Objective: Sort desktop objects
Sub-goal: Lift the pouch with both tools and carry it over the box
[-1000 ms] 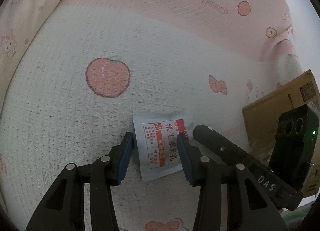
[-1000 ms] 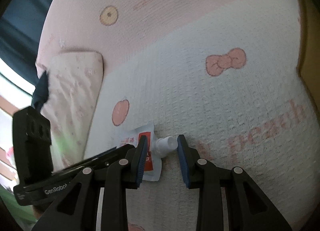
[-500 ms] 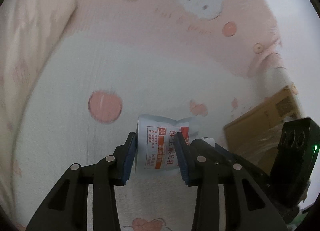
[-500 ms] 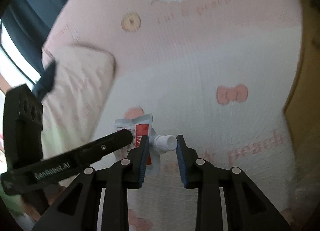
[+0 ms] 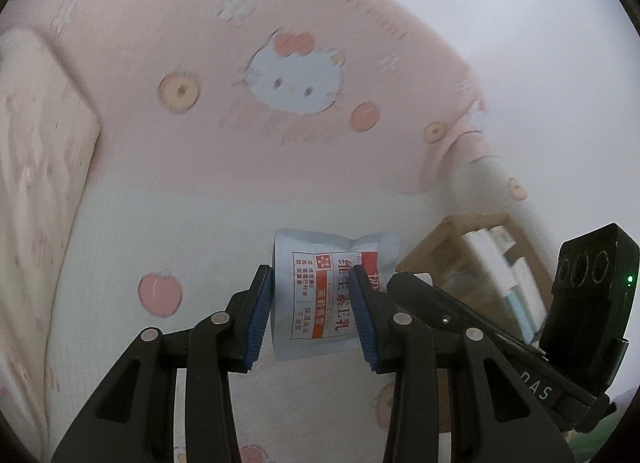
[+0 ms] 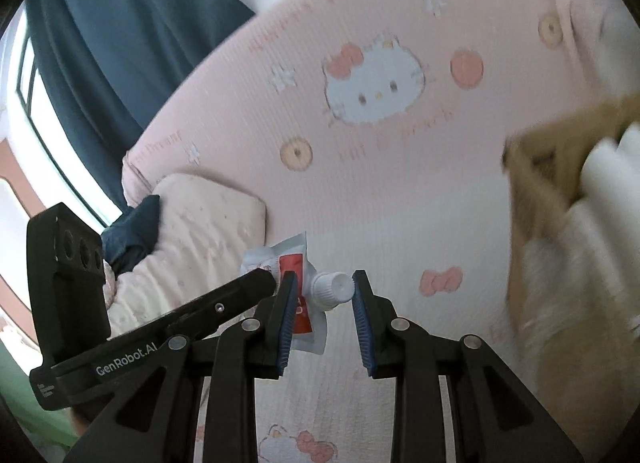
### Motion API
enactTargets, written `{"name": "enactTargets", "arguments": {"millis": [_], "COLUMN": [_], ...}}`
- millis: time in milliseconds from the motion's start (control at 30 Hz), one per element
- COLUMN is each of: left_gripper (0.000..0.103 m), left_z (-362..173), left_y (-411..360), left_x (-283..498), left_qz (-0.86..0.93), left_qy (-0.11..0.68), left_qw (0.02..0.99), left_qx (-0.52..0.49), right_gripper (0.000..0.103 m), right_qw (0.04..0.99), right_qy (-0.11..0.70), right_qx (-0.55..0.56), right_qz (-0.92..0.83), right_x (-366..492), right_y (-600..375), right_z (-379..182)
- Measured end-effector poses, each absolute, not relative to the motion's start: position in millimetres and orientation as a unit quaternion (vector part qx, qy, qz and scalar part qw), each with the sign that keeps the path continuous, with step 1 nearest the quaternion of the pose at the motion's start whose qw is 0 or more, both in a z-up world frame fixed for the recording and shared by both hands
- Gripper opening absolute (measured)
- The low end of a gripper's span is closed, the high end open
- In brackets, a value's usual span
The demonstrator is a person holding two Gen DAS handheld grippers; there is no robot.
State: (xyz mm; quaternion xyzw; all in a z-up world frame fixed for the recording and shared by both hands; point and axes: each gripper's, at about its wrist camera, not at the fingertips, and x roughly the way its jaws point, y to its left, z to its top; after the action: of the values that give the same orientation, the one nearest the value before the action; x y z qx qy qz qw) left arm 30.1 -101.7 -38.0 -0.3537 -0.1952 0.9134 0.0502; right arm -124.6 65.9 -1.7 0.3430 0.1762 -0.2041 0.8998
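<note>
A white soft pouch (image 5: 320, 263) with red and orange print and a white screw cap (image 6: 334, 289) hangs in the air above the pink and white bedspread (image 5: 200, 223). My left gripper (image 5: 313, 313) is shut on the pouch's body, its blue pads pressing both sides. From the right, my right gripper (image 6: 325, 297) is shut on the cap, and the pouch (image 6: 294, 259) sticks out to its left. Each view shows the other gripper's black body: the right one (image 5: 480, 327) and the left one (image 6: 160, 327).
An open cardboard box (image 5: 472, 239) with white items inside stands at the right; the right wrist view shows it blurred (image 6: 560, 159). At the left lies a pale pillow (image 6: 200, 215) with a dark blue cloth (image 6: 134, 231) on it. Behind hang dark curtains (image 6: 120, 43) by a window.
Both grippers have risen together, lifting the pouch off the bedspread. The left jaws have closed onto its sides. The box's inside has come into view.
</note>
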Motion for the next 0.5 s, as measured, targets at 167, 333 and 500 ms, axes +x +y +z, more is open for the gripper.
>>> {"name": "enactTargets", "arguments": {"millis": [167,333,500], "left_gripper": [0.042,0.042,0.042], "left_z": [-9,11,18], "left_y": [-81,-54,-26], "left_x": [26,18,8], "left_qz": [0.924,0.928,0.921], "left_qy": [-0.185,-0.174,-0.177], "left_qw": [0.080,0.106,0.141], "left_qx": [-0.325,-0.313,-0.315], "right_gripper": [0.025,0.019,0.018], "right_qw": [0.913,0.907,0.898], "right_qy": [0.134,0.097,0.073], "right_qx": [0.307,0.314,0.322], "right_qz": [-0.233,-0.264,-0.290], "right_x": [-150,-183,-214], "right_y": [69,60,50], "right_z": [29,41,49]}}
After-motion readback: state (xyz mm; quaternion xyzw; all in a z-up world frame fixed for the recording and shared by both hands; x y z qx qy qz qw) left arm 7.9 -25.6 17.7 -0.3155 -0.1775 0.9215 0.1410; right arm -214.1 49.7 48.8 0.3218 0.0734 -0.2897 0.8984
